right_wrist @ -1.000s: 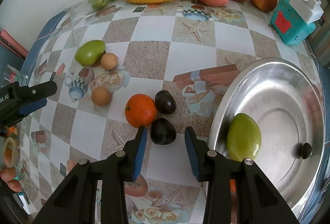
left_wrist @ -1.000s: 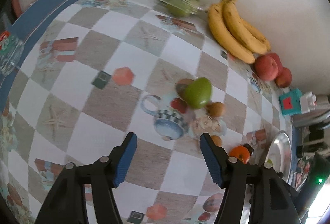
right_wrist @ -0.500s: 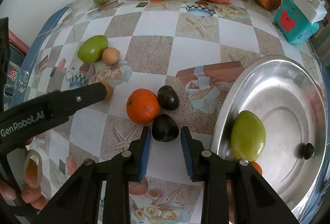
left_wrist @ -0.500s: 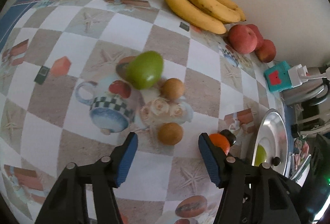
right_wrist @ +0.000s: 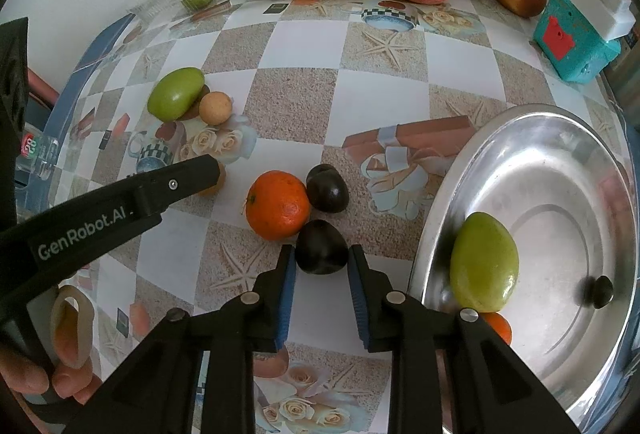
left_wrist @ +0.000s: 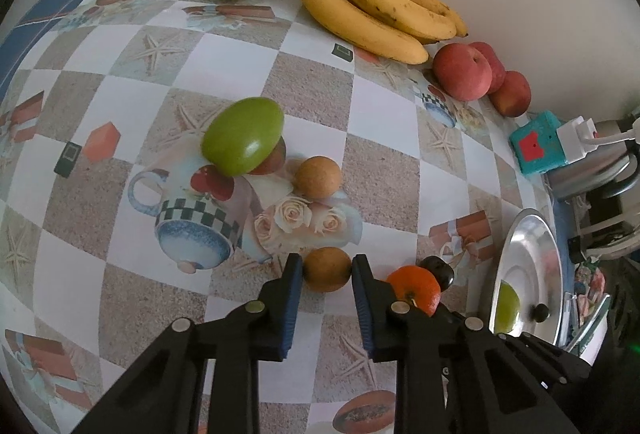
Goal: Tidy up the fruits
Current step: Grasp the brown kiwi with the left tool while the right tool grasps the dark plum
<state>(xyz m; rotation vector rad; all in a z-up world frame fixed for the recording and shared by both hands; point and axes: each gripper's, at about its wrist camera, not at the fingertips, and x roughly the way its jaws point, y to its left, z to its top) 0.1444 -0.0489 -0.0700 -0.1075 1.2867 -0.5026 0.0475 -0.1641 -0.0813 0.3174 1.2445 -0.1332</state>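
Step in hand: grasping. The left gripper (left_wrist: pixel 327 270) pinches a small round brown fruit (left_wrist: pixel 327 269) resting on the checkered printed tablecloth (left_wrist: pixel 224 62). The right gripper (right_wrist: pixel 321 254) pinches a dark purple plum (right_wrist: pixel 321 247) lying beside a round orange tangerine (right_wrist: pixel 277 204). Both fruits remain on the cloth. The next move probably calls for lifting each clear and carrying it to the shiny round metal tray (right_wrist: pixel 568 138), which already holds a green mango (right_wrist: pixel 484 262).

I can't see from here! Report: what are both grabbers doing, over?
Left gripper shut on brown fruit. Right gripper shut on dark plum. Orange touching plum. Tray beside, over.
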